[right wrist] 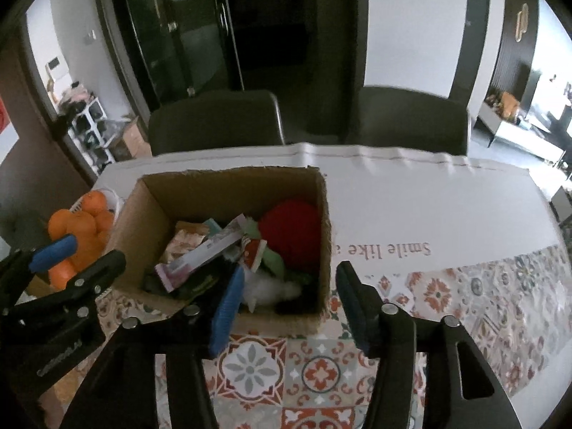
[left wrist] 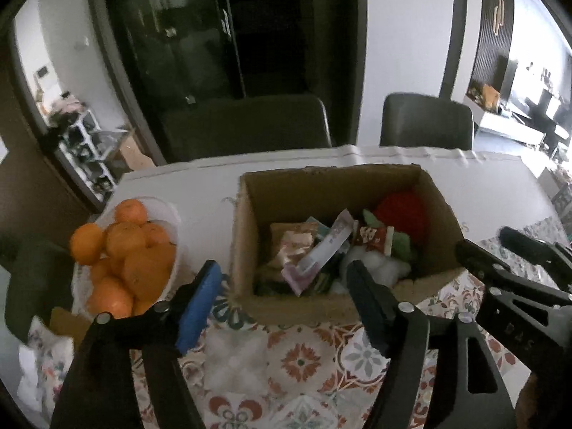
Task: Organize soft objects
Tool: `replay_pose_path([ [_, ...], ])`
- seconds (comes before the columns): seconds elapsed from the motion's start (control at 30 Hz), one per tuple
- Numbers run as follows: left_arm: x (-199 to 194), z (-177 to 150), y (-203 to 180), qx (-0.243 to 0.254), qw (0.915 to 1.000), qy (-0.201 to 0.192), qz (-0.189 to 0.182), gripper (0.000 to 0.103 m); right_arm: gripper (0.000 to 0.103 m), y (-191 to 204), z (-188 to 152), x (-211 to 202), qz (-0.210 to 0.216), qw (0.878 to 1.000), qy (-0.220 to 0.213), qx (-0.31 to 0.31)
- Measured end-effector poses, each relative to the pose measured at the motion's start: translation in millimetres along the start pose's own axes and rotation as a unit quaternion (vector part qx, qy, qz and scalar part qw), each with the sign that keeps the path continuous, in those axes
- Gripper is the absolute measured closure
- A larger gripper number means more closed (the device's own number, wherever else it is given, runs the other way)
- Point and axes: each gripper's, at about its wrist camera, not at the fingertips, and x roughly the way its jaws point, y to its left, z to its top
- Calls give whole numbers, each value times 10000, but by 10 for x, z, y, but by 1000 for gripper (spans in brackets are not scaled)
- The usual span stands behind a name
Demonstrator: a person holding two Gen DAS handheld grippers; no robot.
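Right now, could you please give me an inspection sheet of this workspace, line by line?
Surface: table under a white sheet, with a patterned cloth on the near part.
Job's things: open cardboard box holding a red soft item, white fluff, green cloth pieces and packets; a white fluffy wad lies outside on the cloth.
Clutter: bowl of oranges left of the box.
Grippers: left gripper open, nothing between its fingers; right gripper open, empty, at the box's near wall.
Cables: nothing seen.
Surroundings: two dark chairs behind the table, dark glass doors, a white shelf at far left.
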Motion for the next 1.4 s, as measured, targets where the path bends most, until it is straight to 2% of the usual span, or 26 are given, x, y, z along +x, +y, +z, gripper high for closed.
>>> replay_pose_path([
  [0.03,-53,-25,5,3,10000,-63,37,26,36,-1,-41,-74,-65,10000,-69,10],
  [0.1,-224,-161,21,22,9993,-302,235,16,30,11,-165,-271,-198,9994,-273,5],
  [0.17,-395,-301,43,-52,9983,-494,300,15,29,7,-283,-464,-316,9985,-456,-1],
  [0.33,-811,-734,97,-280,9949,-893,374,4,28,5,-604,-837,-345,9962,-795,66],
  [0.47,-1011,-1014,127,-424,9925,-1086,379,1,25,51,-931,-1111,-387,9937,-1054,64],
  [0.67,-1230,-1421,131,-449,9899,-1261,477,0,24,122,-1369,-1370,-548,9902,-1284,-2],
  [0.77,-1337,-1599,127,-515,9900,-1272,340,0,24,100,-1538,-1449,-485,9907,-1273,74],
  [0.83,-1404,-1692,112,-507,9892,-1320,375,0,24,87,-1638,-1496,-497,9902,-1299,121],
  [1.17,-1651,-2045,77,-468,9871,-1521,186,0,24,101,-2027,-1765,-506,9881,-1446,126],
  [1.4,-1722,-2180,60,-447,9858,-1616,134,0,24,102,-2220,-1845,-468,9882,-1447,159],
])
